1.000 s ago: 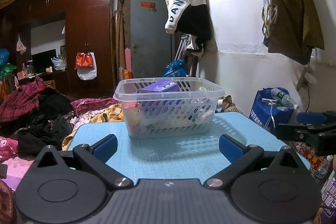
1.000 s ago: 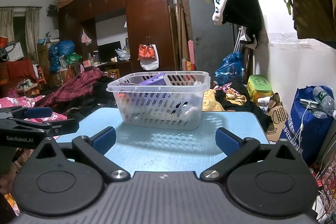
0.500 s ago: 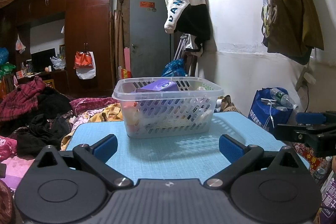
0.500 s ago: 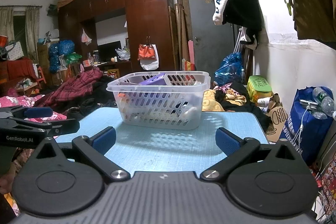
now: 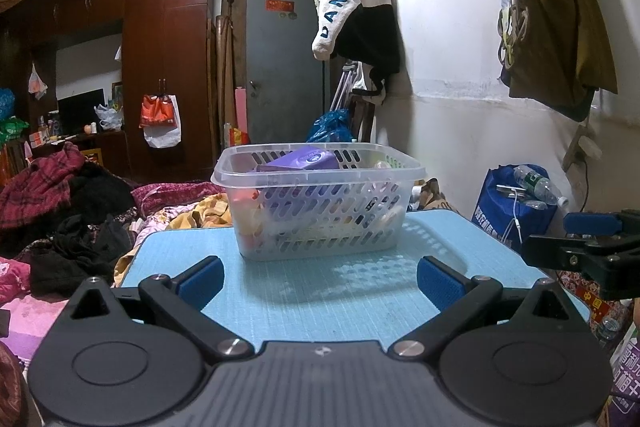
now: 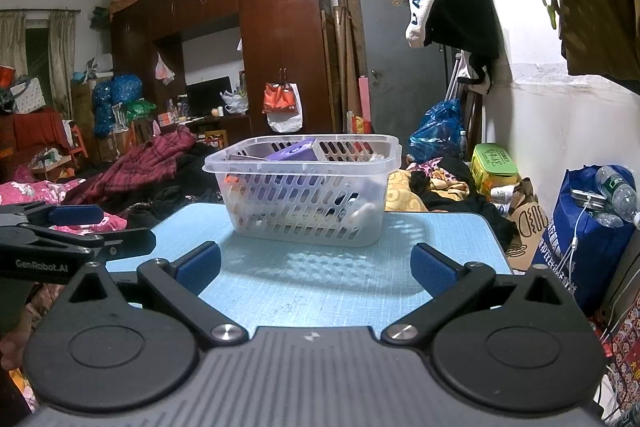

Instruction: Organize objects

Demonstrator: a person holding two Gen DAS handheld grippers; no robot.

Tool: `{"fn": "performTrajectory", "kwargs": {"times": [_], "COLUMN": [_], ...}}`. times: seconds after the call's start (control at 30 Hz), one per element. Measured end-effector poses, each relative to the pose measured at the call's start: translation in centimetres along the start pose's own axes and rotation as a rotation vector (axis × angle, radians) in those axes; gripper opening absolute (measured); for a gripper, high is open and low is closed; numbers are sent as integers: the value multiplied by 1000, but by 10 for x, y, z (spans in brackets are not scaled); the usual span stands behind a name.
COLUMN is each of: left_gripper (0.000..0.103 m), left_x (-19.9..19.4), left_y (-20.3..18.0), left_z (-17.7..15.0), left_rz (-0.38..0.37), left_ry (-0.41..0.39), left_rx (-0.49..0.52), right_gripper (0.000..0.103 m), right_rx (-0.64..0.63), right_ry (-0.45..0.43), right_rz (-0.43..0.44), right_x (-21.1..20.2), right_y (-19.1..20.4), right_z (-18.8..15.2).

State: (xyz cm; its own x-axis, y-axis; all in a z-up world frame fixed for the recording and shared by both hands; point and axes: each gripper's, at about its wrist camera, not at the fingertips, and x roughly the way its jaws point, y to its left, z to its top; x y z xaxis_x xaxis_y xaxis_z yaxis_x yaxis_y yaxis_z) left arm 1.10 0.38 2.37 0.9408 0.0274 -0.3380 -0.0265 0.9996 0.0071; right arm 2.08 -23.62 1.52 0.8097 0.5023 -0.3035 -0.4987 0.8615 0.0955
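A clear slotted plastic basket [image 5: 320, 215] [image 6: 308, 211] stands on the far half of the light blue mat-covered table [image 5: 344, 291] [image 6: 320, 283]. It holds a purple packet [image 5: 304, 159] [image 6: 294, 151] and several other small items, blurred behind the slots. My left gripper [image 5: 318, 277] is open over the near part of the mat, well short of the basket, with nothing between its fingers. My right gripper [image 6: 314, 269] is also open and empty, at about the same distance. Each gripper shows at the edge of the other's view.
Piled clothes and bedding [image 5: 68, 211] lie left of and behind the table. A blue bag with bottles [image 6: 588, 223] stands at the right by the white wall. Jackets [image 5: 360, 27] hang above. Wardrobes [image 6: 276, 39] fill the back.
Both views have barely shifted; the basket and both grippers stay as they were, jaws still apart.
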Motion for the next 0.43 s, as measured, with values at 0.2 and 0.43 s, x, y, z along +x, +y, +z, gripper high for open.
{"fn": "performTrajectory", "kwargs": {"times": [0.2, 0.43], "left_gripper": [103, 103], "left_x": [-1, -3], "left_y": [0, -3], "left_z": [-1, -1], "left_rz": [-4, -3], "left_ry": [-5, -28], "left_rx": [4, 20], "right_gripper": [103, 103], "right_rx": [-1, 2], "right_ry": [0, 1], "right_rz": [-1, 0], "right_x": [0, 0], "right_y": [0, 0], "right_z": [0, 0]}}
